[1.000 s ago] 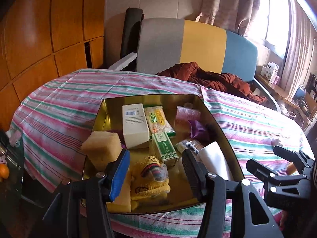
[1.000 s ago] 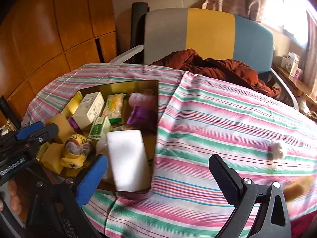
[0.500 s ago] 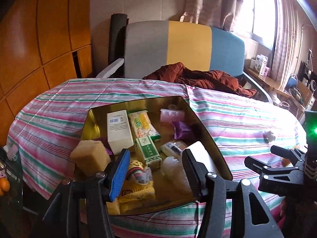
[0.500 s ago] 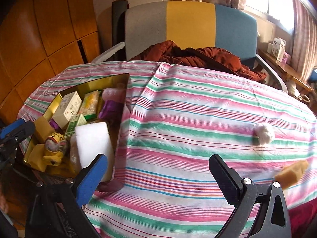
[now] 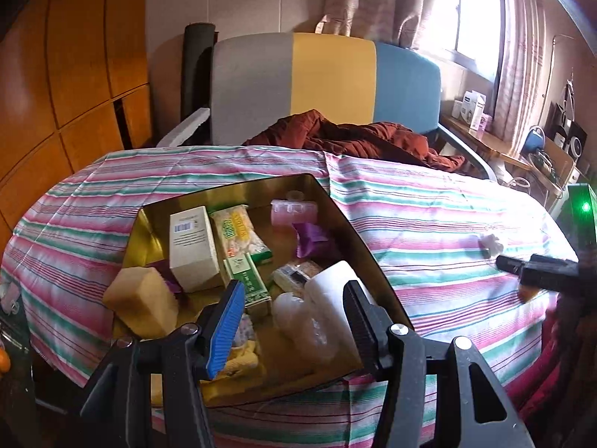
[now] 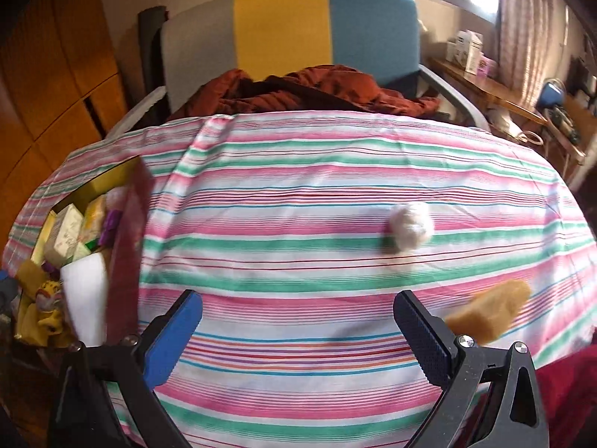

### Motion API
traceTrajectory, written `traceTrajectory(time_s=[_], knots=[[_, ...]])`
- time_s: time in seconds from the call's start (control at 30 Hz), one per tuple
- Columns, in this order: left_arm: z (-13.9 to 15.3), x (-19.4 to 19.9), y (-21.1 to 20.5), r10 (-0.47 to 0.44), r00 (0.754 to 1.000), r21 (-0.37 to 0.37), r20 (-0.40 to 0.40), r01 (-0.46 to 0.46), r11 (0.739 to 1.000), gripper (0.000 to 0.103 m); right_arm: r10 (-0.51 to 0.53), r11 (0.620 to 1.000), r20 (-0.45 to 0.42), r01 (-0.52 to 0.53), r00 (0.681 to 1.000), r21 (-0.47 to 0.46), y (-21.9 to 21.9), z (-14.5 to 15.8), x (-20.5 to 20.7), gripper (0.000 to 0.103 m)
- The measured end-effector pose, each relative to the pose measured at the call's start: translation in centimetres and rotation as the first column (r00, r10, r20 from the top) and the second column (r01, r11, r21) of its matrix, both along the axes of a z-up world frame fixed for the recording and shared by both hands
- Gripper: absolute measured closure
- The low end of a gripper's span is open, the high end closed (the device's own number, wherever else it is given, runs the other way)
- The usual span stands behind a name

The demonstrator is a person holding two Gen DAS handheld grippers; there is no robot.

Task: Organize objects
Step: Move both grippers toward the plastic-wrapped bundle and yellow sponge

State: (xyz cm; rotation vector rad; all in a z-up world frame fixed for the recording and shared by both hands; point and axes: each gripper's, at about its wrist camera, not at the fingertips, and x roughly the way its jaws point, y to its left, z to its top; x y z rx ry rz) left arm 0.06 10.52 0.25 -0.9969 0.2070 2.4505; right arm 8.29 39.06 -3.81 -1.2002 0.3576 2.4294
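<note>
Left gripper, lower centre of its frame, tilts downward over a gold metal box; its jaws stand apart with nothing between them, one pad ribbed blue, the other ribbed black. Right gripper, lower centre of its frame, tilts downward above the striped cloth; its jaws are spread wide and hold nothing. The box holds a white carton, a green packet, a porous yellow sponge and a smooth white block. On the cloth, well apart from the box, lie 1 fluffy white ball, centre right, and 1 tan sponge block, lower right, just beside the black pad.
</note>
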Motion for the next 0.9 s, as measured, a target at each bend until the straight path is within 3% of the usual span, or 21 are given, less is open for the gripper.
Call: traceTrajectory(time_s=[0.2, 0.33, 0.43, 0.6, 0.7, 0.9], knots=[[0.3, 0.2, 1.2, -0.036, 0.999, 0.0, -0.004, 0.036, 0.999, 0.048, -0.104, 0.992, 0.041, 0.101, 0.994, 0.074, 6.1, 1.4, 2.2, 0.0], [0.8, 0.5, 2.8, -0.08, 0.997, 0.006, -0.01, 0.08, 0.997, 0.048, -0.188, 0.98, 0.066, 0.184, 0.98, 0.07, 10.8, 2.1, 4.1, 0.0], [1.1, 0.8, 4.6, -0.132, 0.991, 0.003, -0.008, 0.132, 0.991, 0.048, -0.291, 0.956, 0.053, 0.293, 0.955, -0.03, 14.4, 1.5, 5.8, 0.0], [0.9, 1.8, 8.5, -0.235, 0.972, -0.017, 0.009, 0.235, 0.972, 0.048, -0.45, 0.876, 0.028, 0.447, 0.893, -0.182, 17.6, -1.2, 7.8, 0.0], [0.1, 2.3, 11.1, -0.285, 0.957, -0.027, 0.045, 0.287, 0.958, 0.048, -0.499, 0.833, 0.044, 0.494, 0.865, -0.249, 18.6, -2.3, 8.6, 0.0], [-1.3, 3.1, 16.1, -0.372, 0.922, -0.035, 0.108, 0.378, 0.925, 0.048, -0.521, 0.809, 0.025, 0.503, 0.853, -0.304, 19.0, -2.4, 9.1, 0.0]])
